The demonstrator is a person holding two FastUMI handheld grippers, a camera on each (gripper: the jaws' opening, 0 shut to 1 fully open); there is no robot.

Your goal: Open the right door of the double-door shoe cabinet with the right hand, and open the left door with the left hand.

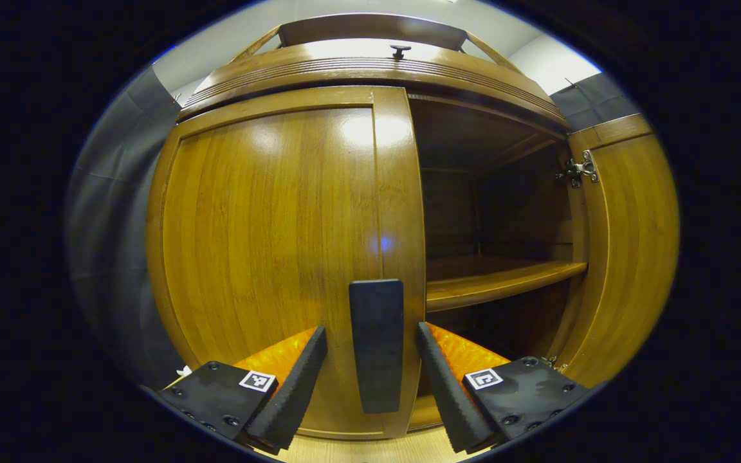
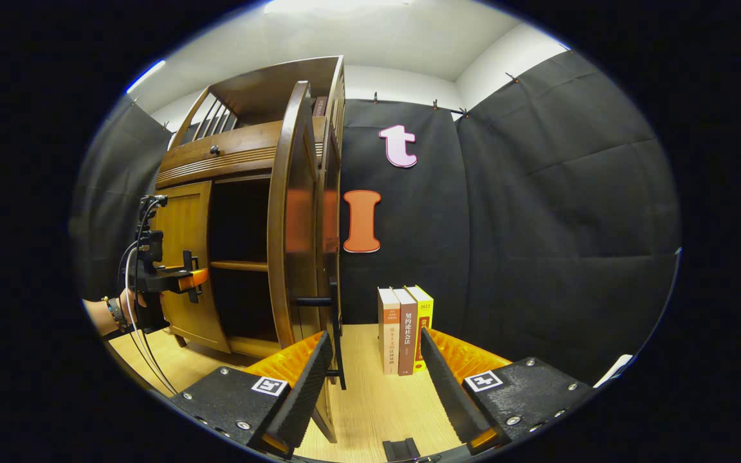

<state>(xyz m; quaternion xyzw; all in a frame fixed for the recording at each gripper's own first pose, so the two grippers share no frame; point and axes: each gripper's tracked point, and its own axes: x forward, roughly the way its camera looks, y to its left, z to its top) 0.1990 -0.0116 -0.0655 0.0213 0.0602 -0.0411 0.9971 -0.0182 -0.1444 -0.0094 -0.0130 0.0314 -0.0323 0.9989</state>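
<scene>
Two glossy wooden doors (image 1: 267, 257): left shut, flat dark handle (image 1: 377, 344) between spread jaws.

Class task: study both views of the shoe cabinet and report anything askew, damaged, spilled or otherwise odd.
Nothing stands out. The right door stands open on its hinge, the left door is shut, its handle between the left tool's open fingers. Three books stand upright on the floor beside the cabinet.
</scene>
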